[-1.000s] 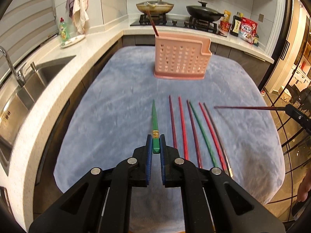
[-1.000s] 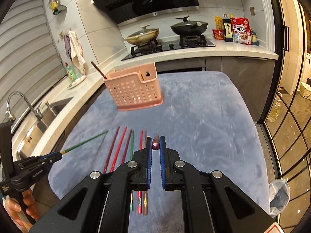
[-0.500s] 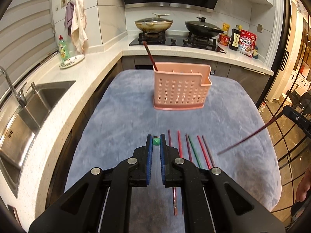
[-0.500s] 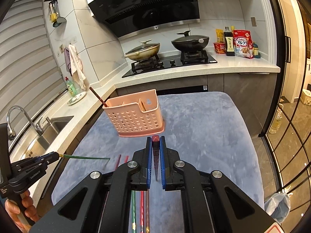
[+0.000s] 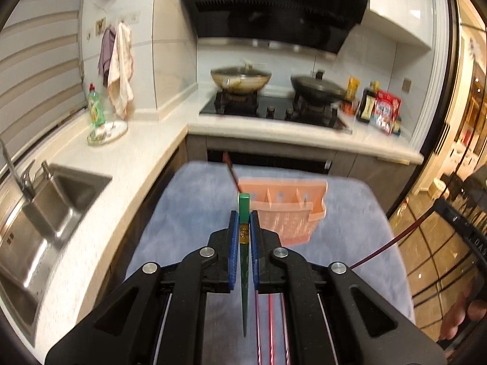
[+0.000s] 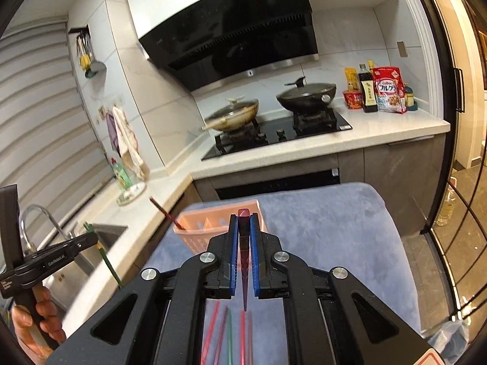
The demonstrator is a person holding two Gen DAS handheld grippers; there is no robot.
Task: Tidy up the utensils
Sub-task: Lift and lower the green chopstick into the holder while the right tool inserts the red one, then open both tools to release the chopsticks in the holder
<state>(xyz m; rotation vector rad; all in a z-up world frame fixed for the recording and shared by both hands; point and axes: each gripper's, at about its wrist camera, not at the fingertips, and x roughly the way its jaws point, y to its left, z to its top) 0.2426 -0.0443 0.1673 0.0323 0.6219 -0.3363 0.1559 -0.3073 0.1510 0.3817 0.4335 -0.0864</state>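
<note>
Left gripper (image 5: 244,228) clamped on green chopstick (image 5: 244,273); right gripper (image 6: 243,231) clamped on dark red chopstick (image 6: 244,276), pink utensil basket (image 5: 289,213) at frame centre.

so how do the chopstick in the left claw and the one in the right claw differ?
Colour: the left claw grips a green chopstick; the right claw grips a dark red chopstick. Band: the green one has a gold band at the pads; none shows on the red. Shared: both are clamped near the thick end, tips hanging down toward the camera, off the cloth.
</note>
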